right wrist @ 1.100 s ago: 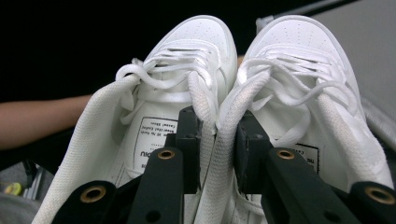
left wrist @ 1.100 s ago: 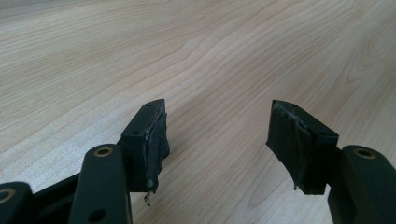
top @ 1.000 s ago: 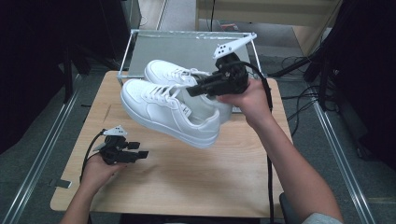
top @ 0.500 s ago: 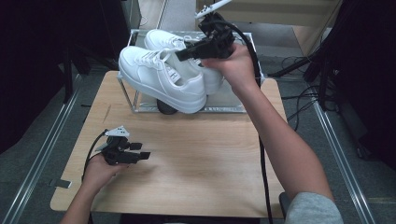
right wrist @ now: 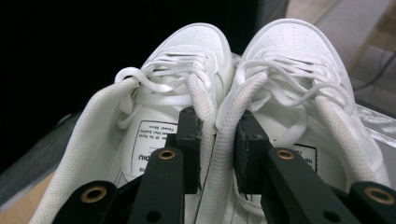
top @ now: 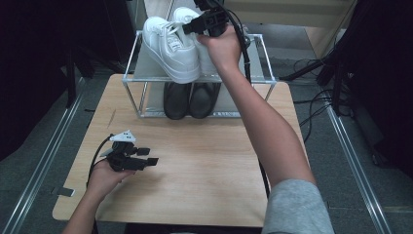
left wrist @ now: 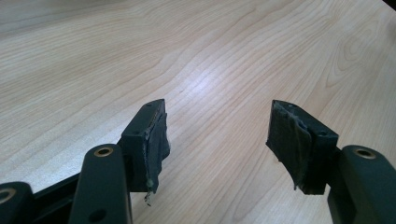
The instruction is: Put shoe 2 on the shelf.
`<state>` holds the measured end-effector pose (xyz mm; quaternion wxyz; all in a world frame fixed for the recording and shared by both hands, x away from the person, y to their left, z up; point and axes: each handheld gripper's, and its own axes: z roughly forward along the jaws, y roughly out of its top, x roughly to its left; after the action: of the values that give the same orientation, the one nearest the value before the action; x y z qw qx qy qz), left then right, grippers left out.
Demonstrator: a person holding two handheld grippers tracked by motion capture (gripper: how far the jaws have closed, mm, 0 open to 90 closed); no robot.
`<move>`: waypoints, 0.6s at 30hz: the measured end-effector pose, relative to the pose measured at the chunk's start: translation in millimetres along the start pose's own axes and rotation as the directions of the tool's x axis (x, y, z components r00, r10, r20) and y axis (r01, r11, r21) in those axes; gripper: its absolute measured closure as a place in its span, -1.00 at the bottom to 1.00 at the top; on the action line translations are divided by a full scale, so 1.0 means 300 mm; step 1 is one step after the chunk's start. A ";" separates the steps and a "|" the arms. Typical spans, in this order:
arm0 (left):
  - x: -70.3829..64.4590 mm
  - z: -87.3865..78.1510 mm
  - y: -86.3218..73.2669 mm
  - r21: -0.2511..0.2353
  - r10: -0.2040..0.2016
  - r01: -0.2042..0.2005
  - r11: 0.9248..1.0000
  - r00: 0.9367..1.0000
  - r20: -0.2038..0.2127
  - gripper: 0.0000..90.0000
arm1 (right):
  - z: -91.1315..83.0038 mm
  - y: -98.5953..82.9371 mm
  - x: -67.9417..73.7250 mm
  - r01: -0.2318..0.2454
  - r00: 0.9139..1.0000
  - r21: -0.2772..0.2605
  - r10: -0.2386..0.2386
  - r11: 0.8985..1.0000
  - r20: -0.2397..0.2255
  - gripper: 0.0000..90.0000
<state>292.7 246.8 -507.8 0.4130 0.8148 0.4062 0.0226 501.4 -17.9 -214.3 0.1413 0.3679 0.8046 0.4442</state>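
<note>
Right claw point(right wrist: 217, 154) pinches both white sneakers' point(top: 173, 46) inner collars above rack point(top: 258, 80). Left claw point(left wrist: 217, 140) wide, empty, over desk point(top: 204, 165).

The right claw point(right wrist: 217, 156) rises from the bottom of the right gripper view, its two black jaws closed on the inner collars of a pair of white shoes. One jaw sits inside the left shoe point(right wrist: 173, 88), the other inside the right shoe point(right wrist: 299, 79), and the two padded collar edges are pinched together between them. Both toes point away from the camera, side by side and touching. The laces point(right wrist: 163, 79) lie loosely tied, and a printed label point(right wrist: 144, 140) shows inside the left shoe's tongue. A pale strip at lower left may be the worktop point(right wrist: 18, 207), though it is too blurred to tell.
</note>
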 end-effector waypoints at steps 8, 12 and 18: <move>-0.010 0.025 0.026 0.005 0.027 -0.027 1.000 0.999 0.027 -0.15 | 0.100 0.030 -0.032 -0.130 0.983 -0.017 0.131 0.991 0.127 0.68; -0.014 0.031 0.039 0.008 0.048 -0.049 0.999 0.998 0.035 -0.15 | 0.151 0.032 -0.040 -0.189 0.960 -0.007 0.186 0.982 0.210 0.68; -0.011 0.040 0.055 0.002 0.057 -0.057 0.998 0.998 0.040 -0.15 | 0.206 0.024 -0.068 -0.278 0.920 -0.036 0.277 0.960 0.276 0.67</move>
<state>305.5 231.3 -503.4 0.4190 0.8269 0.3746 0.0173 553.1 7.6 -245.5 0.1880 0.5373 0.7174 0.4017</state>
